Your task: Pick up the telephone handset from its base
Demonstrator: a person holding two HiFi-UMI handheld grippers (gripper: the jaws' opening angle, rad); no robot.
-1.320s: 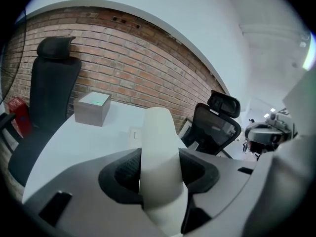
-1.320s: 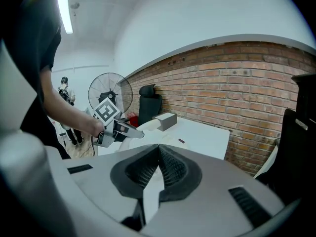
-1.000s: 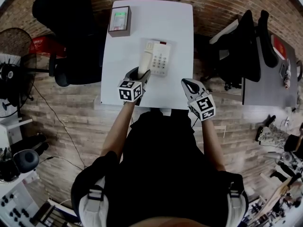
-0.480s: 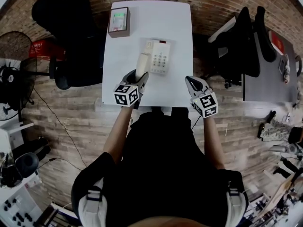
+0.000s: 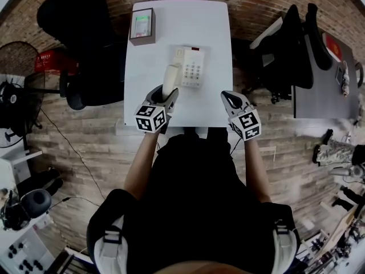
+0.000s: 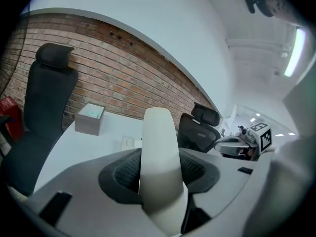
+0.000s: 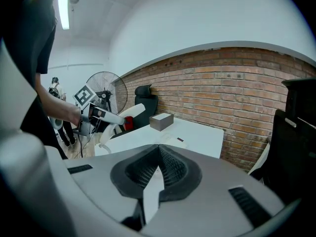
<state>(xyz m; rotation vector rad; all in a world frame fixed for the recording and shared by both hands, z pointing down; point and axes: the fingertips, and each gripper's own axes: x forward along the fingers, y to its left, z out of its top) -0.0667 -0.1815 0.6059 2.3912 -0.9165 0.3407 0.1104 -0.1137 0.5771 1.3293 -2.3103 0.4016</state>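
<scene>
My left gripper point(image 5: 168, 94) is shut on the lower end of the cream telephone handset point(image 5: 170, 77), which stands lifted and tilted just left of the white keypad base point(image 5: 193, 68) on the white table point(image 5: 188, 27). In the left gripper view the handset point(image 6: 158, 132) fills the gap between the dark pads and hides most of the base. My right gripper point(image 5: 228, 99) hovers over the table's near right edge, shut with nothing in it. The right gripper view shows the left gripper point(image 7: 106, 116) holding the handset point(image 7: 132, 110) up.
A grey box with a green top point(image 5: 142, 25) sits at the table's far left corner. Black office chairs stand to the left point(image 5: 85, 50) and right point(image 5: 285, 56) of the table. A fan point(image 5: 14, 90) is further left, and a grey desk point(image 5: 325, 90) stands to the right.
The left gripper has pulled the handset up and back toward the person, away from the base. The right gripper has stayed about where it was.
</scene>
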